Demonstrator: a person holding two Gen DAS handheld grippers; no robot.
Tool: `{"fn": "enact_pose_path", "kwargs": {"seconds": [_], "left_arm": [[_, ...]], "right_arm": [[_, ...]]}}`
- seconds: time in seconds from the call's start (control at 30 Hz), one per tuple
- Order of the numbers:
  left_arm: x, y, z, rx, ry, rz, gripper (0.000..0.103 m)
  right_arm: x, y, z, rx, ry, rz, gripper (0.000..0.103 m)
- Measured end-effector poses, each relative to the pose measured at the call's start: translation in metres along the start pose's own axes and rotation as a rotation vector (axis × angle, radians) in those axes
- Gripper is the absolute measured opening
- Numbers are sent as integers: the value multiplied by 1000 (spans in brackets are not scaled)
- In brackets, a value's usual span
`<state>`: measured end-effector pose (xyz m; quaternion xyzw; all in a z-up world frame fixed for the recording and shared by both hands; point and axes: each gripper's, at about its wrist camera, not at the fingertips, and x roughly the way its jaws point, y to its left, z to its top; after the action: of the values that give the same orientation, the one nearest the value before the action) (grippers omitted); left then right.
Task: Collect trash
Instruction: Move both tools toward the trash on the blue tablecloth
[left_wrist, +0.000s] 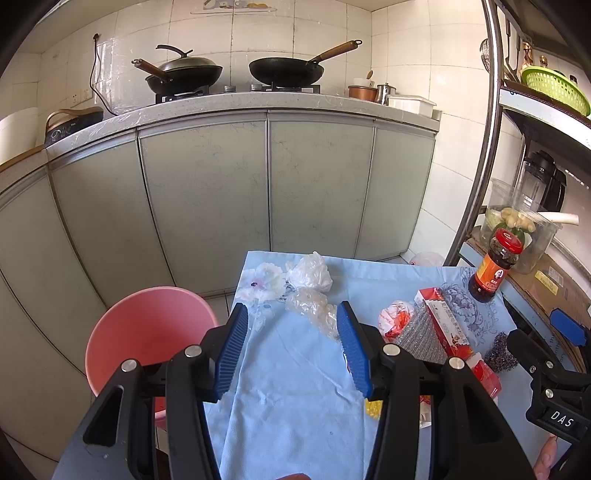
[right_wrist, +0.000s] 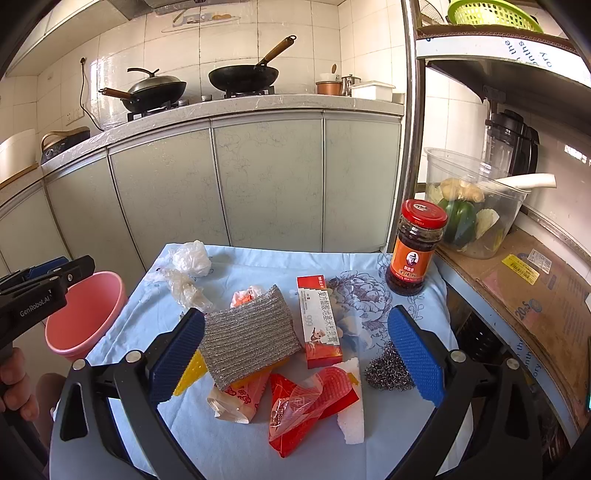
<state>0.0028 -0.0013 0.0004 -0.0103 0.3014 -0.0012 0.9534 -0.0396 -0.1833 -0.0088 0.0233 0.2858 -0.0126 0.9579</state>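
A pink bin (left_wrist: 147, 332) stands on the floor left of the blue-clothed table (left_wrist: 295, 387); it also shows in the right wrist view (right_wrist: 86, 314). Two crumpled clear plastic bags (left_wrist: 308, 288) (right_wrist: 188, 273) lie at the table's far left. My left gripper (left_wrist: 291, 347) is open and empty, just short of the bags. My right gripper (right_wrist: 295, 354) is open and empty above a silver scouring pad (right_wrist: 247, 332), a red-white box (right_wrist: 321, 321), red plastic wrappers (right_wrist: 306, 406), white foam (right_wrist: 351, 406) and a steel wool ball (right_wrist: 388, 369).
A chili sauce jar (right_wrist: 415, 247) stands at the table's far right corner. A shelf on the right holds cardboard (right_wrist: 535, 288) and a clear tub of vegetables (right_wrist: 476, 206). Grey kitchen cabinets (right_wrist: 258, 184) with woks on the stove stand behind the table.
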Motion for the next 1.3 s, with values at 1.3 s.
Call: {"fn": "enact_pose_path", "kwargs": {"seconds": [1.3], "left_arm": [[15, -2, -15, 17, 34, -63, 50]], "right_arm": [[-25, -11, 5, 66, -149, -45, 100]]}}
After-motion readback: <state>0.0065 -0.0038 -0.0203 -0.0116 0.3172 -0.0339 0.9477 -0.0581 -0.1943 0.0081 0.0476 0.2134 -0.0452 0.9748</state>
